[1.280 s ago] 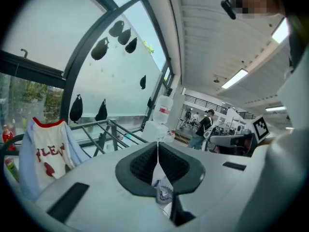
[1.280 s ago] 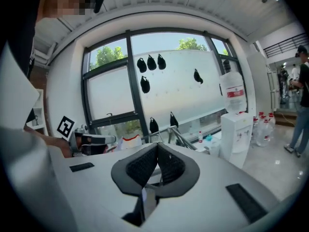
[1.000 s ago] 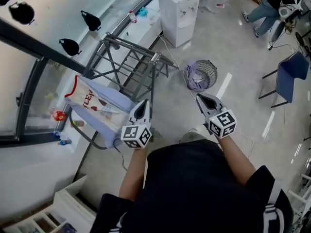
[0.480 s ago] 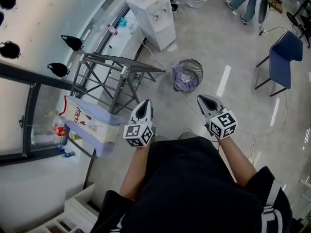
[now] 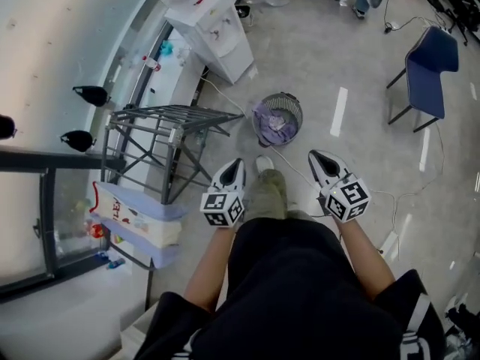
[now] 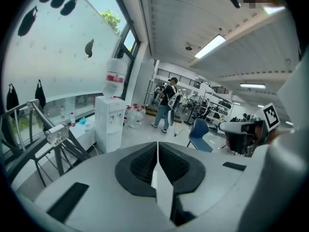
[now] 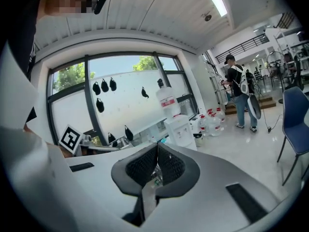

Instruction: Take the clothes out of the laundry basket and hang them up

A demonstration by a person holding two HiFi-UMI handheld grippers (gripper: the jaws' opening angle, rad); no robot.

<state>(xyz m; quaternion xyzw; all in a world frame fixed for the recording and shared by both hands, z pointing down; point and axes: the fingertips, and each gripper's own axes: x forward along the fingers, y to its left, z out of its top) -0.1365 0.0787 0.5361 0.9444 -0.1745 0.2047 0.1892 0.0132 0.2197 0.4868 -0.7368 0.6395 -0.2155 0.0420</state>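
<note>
The round wire laundry basket (image 5: 279, 118) stands on the floor ahead of me with purple clothes in it. Left of it is the grey folding drying rack (image 5: 166, 133); a white and lilac cloth with red print (image 5: 139, 217) hangs over its near end. My left gripper (image 5: 233, 166) and right gripper (image 5: 319, 158) are held side by side in front of my body, short of the basket. Both are shut and hold nothing. In the left gripper view the jaws (image 6: 157, 151) meet with nothing between them. The right gripper view shows the same of its jaws (image 7: 157, 153).
A white water dispenser (image 5: 214, 28) stands beyond the rack by the window, with water bottles near it. A blue chair (image 5: 427, 58) is at the far right. A cable runs over the floor near the basket. Another person (image 6: 167, 103) stands farther down the room.
The view has swung left and forward: rack and basket now lie nearer and lower in the picture. My foot shows between the grippers. Both grippers stay shut and level.
</note>
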